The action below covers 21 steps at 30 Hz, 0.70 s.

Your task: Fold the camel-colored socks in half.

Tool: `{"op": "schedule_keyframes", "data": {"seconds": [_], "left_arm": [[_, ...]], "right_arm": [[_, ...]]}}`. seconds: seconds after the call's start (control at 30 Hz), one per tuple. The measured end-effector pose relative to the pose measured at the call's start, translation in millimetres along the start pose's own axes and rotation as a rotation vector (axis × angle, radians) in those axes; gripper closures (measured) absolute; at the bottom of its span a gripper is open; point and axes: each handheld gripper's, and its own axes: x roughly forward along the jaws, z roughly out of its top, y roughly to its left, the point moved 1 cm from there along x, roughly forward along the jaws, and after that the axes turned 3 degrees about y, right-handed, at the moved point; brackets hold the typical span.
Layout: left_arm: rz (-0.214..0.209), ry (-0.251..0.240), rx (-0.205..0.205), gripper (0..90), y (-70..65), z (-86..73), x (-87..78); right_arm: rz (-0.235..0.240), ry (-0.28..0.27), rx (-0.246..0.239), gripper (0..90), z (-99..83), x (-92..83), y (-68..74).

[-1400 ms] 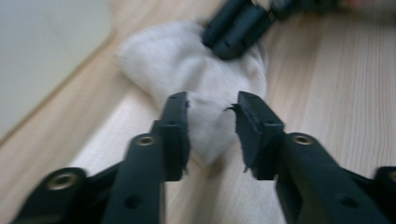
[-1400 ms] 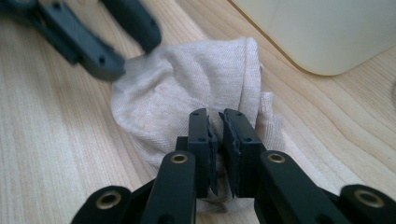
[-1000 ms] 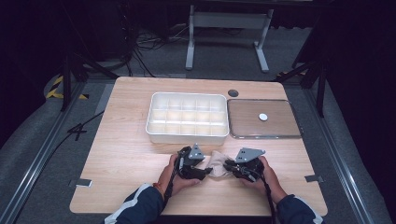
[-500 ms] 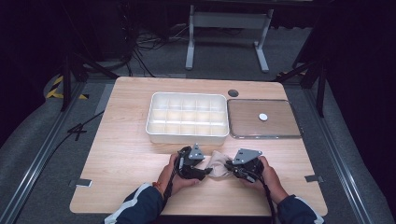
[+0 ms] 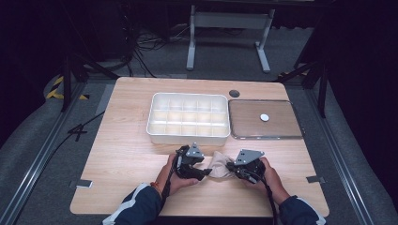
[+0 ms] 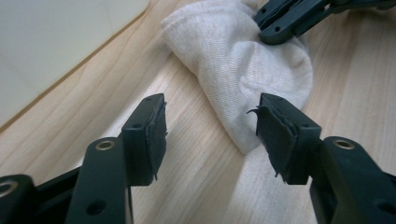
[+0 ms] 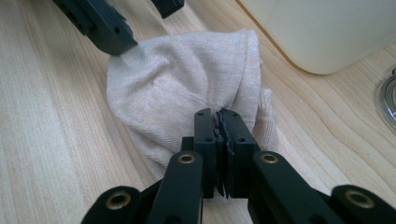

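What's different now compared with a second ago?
The right gripper has just been closing its jaws and now pinches the sock. The left gripper stays open beside the sock, and both hands, the divided box and the tray kept their places.

Bare table (image 5: pixel 126 164) left (near edge too), divided tray (image 5: pixel 188 118) blocking ahead

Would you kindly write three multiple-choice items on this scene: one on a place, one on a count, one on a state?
1. Where does the sock lie?
A. in the white tray
B. on the table between the two tools
C. on the clear lid

2. How many rows of compartments has the white tray?
A. three
B. one
C. six

3. How stands the right tool?
A. wide open
B. shut on the sock
C. holding the lid

B: it lies on bare wood.
A: three rows show.
B: its jaws pinch the fabric.
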Motion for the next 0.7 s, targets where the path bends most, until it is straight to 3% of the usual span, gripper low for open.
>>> {"op": "schedule_keyframes", "data": {"seconds": [0.23,0.37,0.47,0.5,0.6,0.7], "left_arm": [[-0.027,0.008,-0.030,43.4,-4.7,1.7,7.1],[-0.004,0.029,-0.014,42.9,-5.9,2.0,9.9],[0.000,0.028,-0.021,42.5,-5.5,1.2,11.1],[0.010,0.032,-0.001,42.6,-5.9,1.4,11.0],[0.005,0.028,0.004,46.2,-6.4,0.6,11.2],[-0.007,0.021,0.007,49.5,-6.7,0.2,11.3]], "right_arm": [[-0.009,-0.004,0.000,86.1,0.4,0.4,2.9],[-0.006,-0.005,-0.015,85.9,2.4,1.3,7.6],[-0.009,-0.008,-0.015,79.8,2.6,0.1,7.3],[-0.001,-0.013,-0.013,78.5,2.6,-2.9,5.6],[-0.006,-0.037,-0.036,85.1,3.7,-10.0,6.4],[-0.002,-0.043,-0.047,85.3,4.7,-10.4,8.7]]}}
